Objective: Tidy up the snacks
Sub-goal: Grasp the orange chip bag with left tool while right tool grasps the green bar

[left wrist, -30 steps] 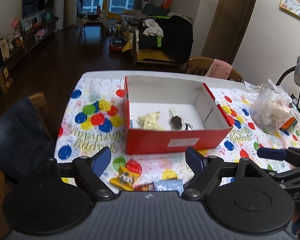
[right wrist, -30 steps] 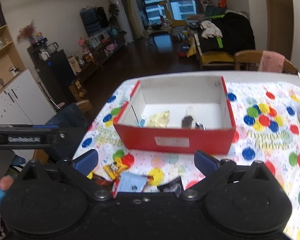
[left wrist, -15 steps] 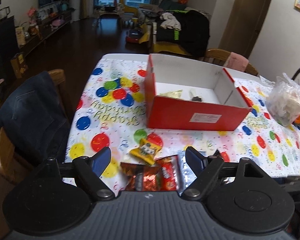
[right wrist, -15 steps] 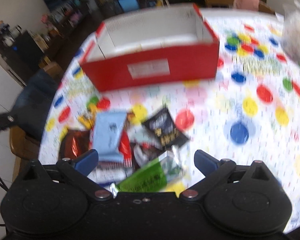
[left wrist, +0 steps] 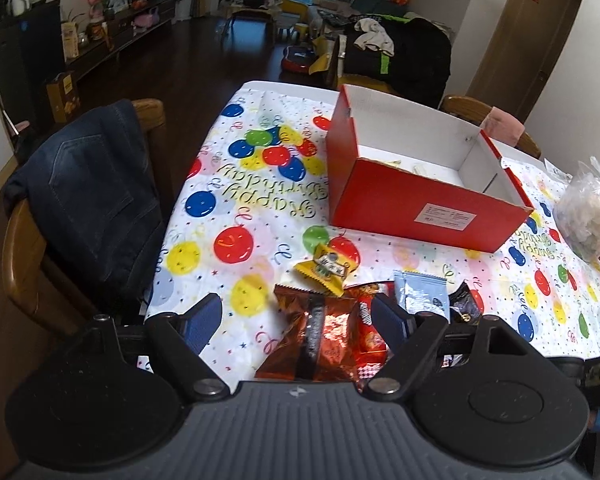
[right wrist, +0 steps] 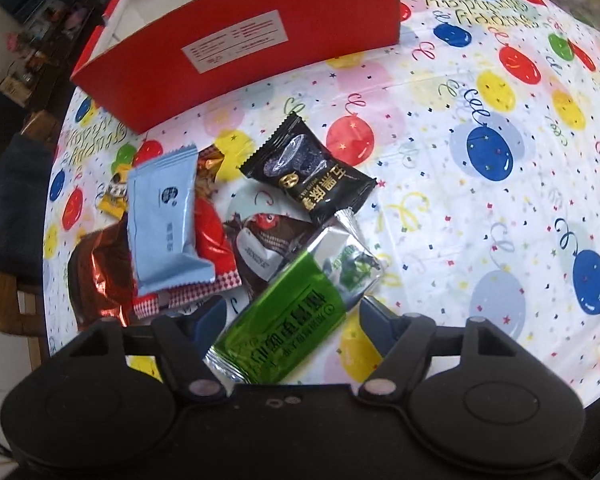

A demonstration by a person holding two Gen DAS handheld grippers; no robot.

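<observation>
A red box (left wrist: 420,208) with a white inside stands open on the balloon-print tablecloth (left wrist: 228,184). In front of it lies a pile of snack packets. My left gripper (left wrist: 298,318) is open and hovers over a copper foil packet (left wrist: 324,336). A yellow packet (left wrist: 326,268) and a light blue packet (left wrist: 422,294) lie just beyond. My right gripper (right wrist: 292,320) points steeply down, its jaws closing around a green packet (right wrist: 284,316), with small gaps still showing at both pads. Past it lie a black packet (right wrist: 308,172), the light blue packet (right wrist: 164,220) and a red packet (right wrist: 212,236).
A wooden chair draped with a denim jacket (left wrist: 88,200) stands at the table's left side. A clear plastic bag (left wrist: 588,212) sits at the right, and another chair with a pink cloth (left wrist: 500,124) stands behind the box. The near table edge runs just under the pile.
Both grippers have sunk from box height to the snack pile. The right one tipped steeply down and its jaws narrowed around the green packet. The left one kept its width.
</observation>
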